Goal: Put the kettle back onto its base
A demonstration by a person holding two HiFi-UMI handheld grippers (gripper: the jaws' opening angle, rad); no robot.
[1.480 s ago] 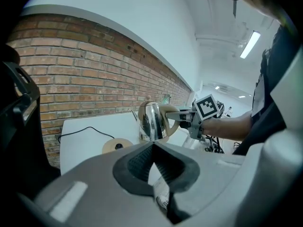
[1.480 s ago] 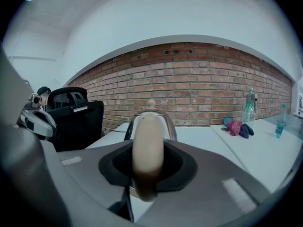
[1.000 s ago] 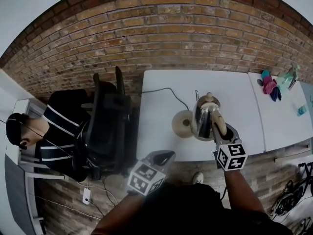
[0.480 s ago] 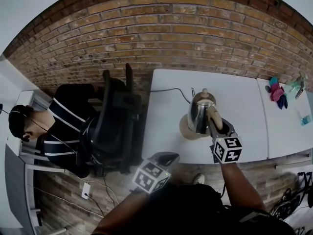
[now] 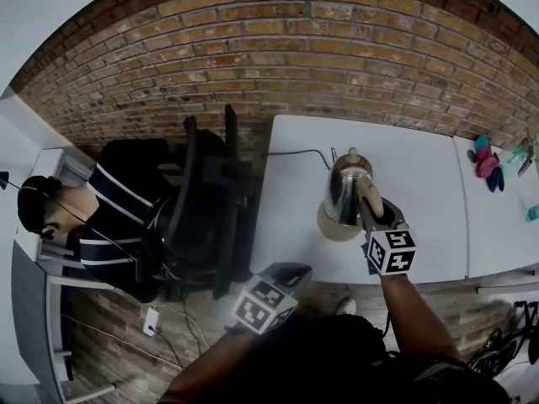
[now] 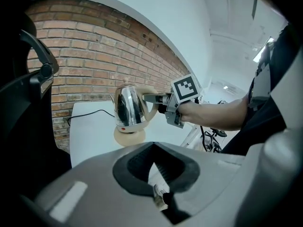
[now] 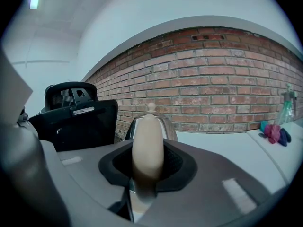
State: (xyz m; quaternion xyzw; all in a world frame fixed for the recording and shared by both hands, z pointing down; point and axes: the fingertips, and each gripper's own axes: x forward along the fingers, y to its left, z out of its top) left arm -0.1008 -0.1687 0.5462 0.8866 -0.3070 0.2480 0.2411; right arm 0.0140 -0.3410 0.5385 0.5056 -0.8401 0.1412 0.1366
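Left hand-held gripper (image 5: 285, 273), lower centre, clenched on nothing, short of counter (image 5: 421, 183) edge. Right hand-held gripper (image 5: 376, 215), centre right, grasping beige handle (image 7: 147, 145) of kettle (image 5: 345, 194). Kettle upright, directly over round base (image 5: 330, 225) near counter's front edge; seating unclear. Cord (image 5: 295, 151) beyond, brick wall (image 5: 253, 57) at top.

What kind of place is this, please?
Probably an office or workroom: a white table with a kettle, an office chair beside it, and a bare brick wall behind.
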